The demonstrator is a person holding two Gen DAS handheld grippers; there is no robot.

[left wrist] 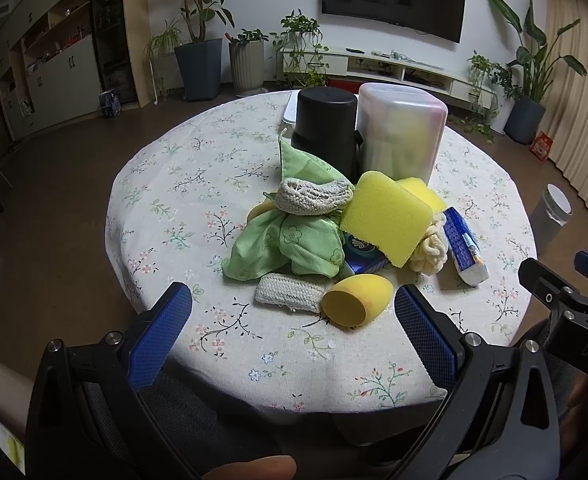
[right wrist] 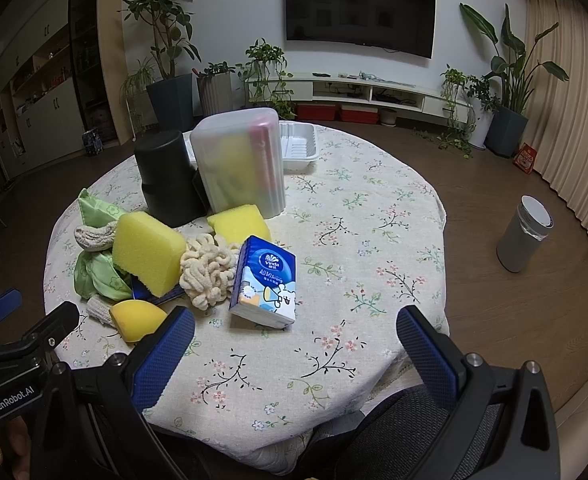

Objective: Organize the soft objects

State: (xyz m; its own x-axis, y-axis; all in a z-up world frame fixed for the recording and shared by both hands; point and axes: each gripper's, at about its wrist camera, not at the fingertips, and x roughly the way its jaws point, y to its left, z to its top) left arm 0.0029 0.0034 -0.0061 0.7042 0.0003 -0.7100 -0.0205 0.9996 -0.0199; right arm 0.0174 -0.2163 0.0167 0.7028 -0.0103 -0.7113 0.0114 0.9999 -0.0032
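The right hand-held gripper (right wrist: 296, 338) hangs above the near edge of the bench (right wrist: 374, 216), its blue fingers (right wrist: 426, 346) wide apart and holding nothing. Just ahead lies a tissue pack (right wrist: 263, 280) — beside it a cream woolly bundle (right wrist: 207, 270), two yellow sponges (right wrist: 147, 250), a green cloth (right wrist: 97, 272). Behind them stand a black container (right wrist: 165, 176) and a frosted box (right wrist: 239, 160).

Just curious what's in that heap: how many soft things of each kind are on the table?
Yellow sponge blocks: 2
Yellow egg-shaped sponge: 1
Green cloth: 1
Woven off-white pieces: 2
Cream chenille piece: 1
Tissue packs: 2
Total: 9
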